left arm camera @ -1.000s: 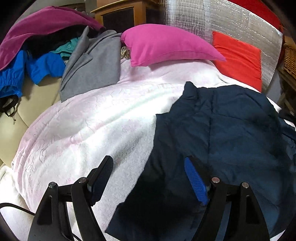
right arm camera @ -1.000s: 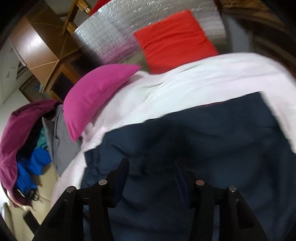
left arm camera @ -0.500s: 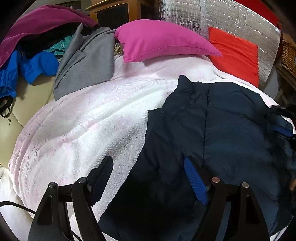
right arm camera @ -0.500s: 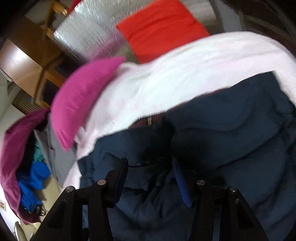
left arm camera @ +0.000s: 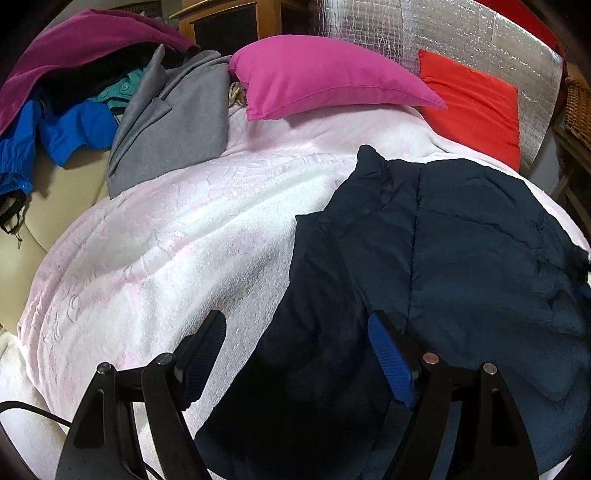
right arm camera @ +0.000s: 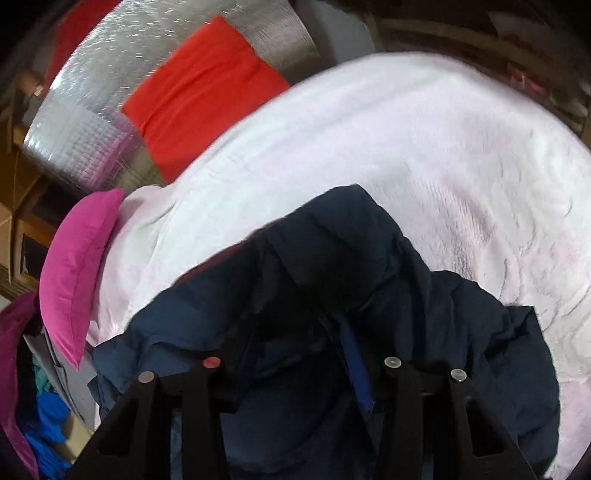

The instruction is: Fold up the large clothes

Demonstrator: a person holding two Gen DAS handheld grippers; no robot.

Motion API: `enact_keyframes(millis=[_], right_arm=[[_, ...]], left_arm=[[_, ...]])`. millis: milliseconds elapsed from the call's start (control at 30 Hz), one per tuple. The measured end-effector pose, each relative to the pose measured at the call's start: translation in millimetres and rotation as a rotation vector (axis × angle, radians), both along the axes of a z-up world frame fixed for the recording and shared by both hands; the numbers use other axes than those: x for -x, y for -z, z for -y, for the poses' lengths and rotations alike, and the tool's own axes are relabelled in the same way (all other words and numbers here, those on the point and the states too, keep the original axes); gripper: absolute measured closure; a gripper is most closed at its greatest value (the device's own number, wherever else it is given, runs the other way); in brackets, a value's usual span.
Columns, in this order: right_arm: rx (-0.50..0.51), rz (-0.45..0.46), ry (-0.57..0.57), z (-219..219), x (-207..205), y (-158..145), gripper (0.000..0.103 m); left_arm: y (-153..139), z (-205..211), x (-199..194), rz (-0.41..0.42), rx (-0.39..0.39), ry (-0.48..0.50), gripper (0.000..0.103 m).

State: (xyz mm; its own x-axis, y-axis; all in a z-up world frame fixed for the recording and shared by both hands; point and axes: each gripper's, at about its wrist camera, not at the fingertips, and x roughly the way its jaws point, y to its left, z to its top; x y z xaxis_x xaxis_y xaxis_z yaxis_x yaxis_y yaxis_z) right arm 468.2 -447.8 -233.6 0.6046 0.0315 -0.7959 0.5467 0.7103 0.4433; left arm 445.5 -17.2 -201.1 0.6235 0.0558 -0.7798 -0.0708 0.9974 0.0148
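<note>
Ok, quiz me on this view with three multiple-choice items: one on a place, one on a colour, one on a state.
1. The pink pillow lies: A on the navy jacket; B on the white blanket's far end; C on the floor.
2. The cushion against the silver panel is: A green; B red; C yellow.
3. The left hand-held gripper is: A shut on the pillow; B shut on the jacket; C open.
B, the pillow rests on blanket beyond the jacket; B, it is plainly red; C, its pads stand wide apart, pressing nothing.
</note>
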Motion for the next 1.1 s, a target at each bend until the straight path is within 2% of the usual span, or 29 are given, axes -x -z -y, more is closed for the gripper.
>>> enact_keyframes(millis=[67, 200, 300, 400, 500, 600, 700, 767, 900, 1033, 1100], right_arm=[[0.054, 0.059, -0.037, -23, -2, -16, 0.054], [0.172, 0.161, -0.284, -96, -22, -54, 0.054], [0.199, 0.159, -0.479, -152, -43, -62, 0.056], [0.182, 0.125, -0.547, -188, -65, -47, 0.056], [0.172, 0.044, -0.502, -195, -84, -20, 0.056], [0.176, 0.039, -0.478, -185, -96, -7, 0.056], [0.155, 0.055, -0.472, -188, -96, -14, 0.055], [0.135, 0.109, -0.469, -181, -91, -24, 0.055], [0.138, 0.205, -0.363, -143, -65, -44, 0.055], [0.259, 0.184, -0.221, -91, -38, -54, 0.055], [0.264, 0.155, -0.159, -67, -29, -50, 0.055]], left_arm=[[-2, 0, 1, 0.008, -0.003, -0.006, 0.023], [-4, 0, 2, 0.028, -0.024, -0.013, 0.023], [-3, -2, 1, 0.025, -0.022, -0.019, 0.023], [-3, -3, 1, 0.029, -0.027, -0.018, 0.023], [-5, -1, 1, 0.038, -0.035, -0.012, 0.023], [-4, 0, 0, 0.036, -0.037, -0.008, 0.023], [-4, 1, -2, 0.031, -0.033, -0.008, 0.023], [-4, 2, -3, 0.029, -0.026, -0.011, 0.023], [-5, 9, 0, 0.035, -0.028, -0.003, 0.023], [-6, 13, 2, 0.05, -0.027, 0.008, 0.023], [-6, 17, 2, 0.052, -0.033, 0.017, 0.023]])
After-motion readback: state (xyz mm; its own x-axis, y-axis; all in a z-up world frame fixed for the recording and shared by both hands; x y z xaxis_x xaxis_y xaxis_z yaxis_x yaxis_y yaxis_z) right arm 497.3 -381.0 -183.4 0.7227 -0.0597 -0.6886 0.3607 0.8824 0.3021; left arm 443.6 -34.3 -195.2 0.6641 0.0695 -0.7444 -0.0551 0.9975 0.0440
